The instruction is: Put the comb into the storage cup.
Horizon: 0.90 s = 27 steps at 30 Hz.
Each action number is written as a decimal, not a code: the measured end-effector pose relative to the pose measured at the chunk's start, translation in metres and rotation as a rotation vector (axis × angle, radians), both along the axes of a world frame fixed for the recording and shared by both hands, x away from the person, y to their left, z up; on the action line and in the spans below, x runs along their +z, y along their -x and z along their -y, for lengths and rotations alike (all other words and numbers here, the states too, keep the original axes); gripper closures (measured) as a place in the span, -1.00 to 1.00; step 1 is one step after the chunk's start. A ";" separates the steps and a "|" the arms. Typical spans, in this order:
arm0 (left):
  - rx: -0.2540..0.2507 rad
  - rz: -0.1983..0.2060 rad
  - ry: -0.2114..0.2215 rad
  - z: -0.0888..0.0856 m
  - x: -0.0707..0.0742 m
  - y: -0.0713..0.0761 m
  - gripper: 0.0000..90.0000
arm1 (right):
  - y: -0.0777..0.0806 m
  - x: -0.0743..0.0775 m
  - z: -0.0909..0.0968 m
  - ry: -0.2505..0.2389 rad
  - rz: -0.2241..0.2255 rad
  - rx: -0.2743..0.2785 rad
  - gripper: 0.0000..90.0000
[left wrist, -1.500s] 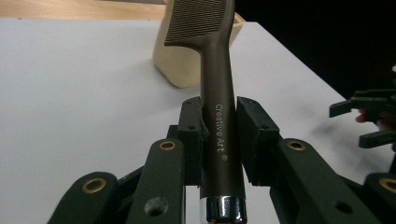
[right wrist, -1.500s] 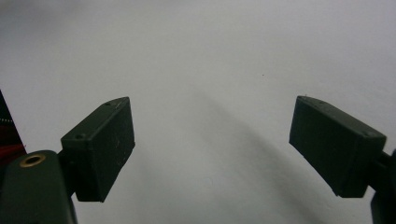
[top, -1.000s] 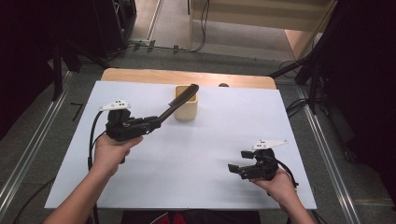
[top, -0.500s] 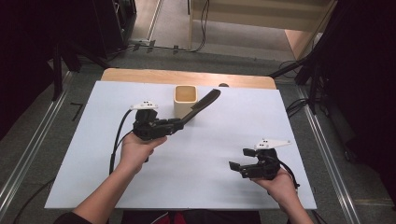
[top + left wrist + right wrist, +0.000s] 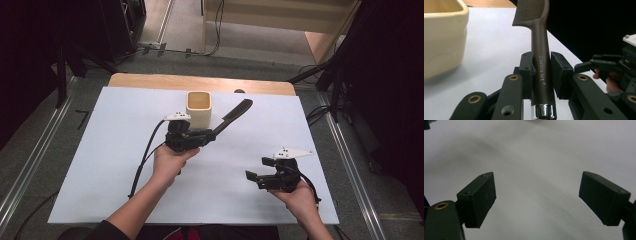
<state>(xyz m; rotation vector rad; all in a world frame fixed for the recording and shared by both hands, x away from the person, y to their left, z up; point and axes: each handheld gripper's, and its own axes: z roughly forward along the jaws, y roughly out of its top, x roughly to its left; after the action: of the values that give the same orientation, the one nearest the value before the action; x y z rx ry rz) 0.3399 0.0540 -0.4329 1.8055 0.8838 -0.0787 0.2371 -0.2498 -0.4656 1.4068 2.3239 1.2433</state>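
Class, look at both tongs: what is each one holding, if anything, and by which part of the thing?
The left tongs clamp a dark brown comb by its handle, near the chrome end cap. The right tongs stand open and hold nothing.

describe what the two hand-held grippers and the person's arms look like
Both are black and blocky. The left hand-held gripper has brass-ringed pivot holes on its links, rectangular black pads and a black cable trailing from it. The right hand-held gripper has similar block-shaped pads. Each carries a pale grey three-cornered plate on top. The forearms are bare, with a dark sleeve at the left elbow.
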 end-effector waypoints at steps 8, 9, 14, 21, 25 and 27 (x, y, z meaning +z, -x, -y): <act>0.041 0.010 0.027 0.016 -0.011 0.001 0.64 | -0.002 0.007 -0.001 -0.018 0.006 -0.084 -0.72; 0.050 0.012 0.029 0.020 -0.014 0.002 0.64 | -0.003 0.008 -0.001 -0.023 0.001 -0.095 -0.72; 0.067 0.001 0.038 0.028 -0.023 0.003 0.64 | -0.007 0.014 0.000 -0.027 -0.008 -0.143 -0.72; 0.094 0.007 0.054 0.036 -0.030 0.006 0.64 | -0.012 0.022 0.001 -0.036 0.003 -0.178 -0.72; 0.111 0.012 0.061 0.042 -0.035 0.009 0.64 | -0.017 0.025 -0.001 -0.037 0.010 -0.193 -0.72; 0.115 0.008 0.068 0.044 -0.038 0.010 0.64 | -0.019 0.026 -0.002 -0.040 0.013 -0.201 -0.72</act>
<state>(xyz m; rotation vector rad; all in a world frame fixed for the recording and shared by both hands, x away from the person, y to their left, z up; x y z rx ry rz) 0.3299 0.0096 -0.4712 1.6879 0.9667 -0.0281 0.2565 -0.2475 -0.4394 1.5941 2.0985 1.2420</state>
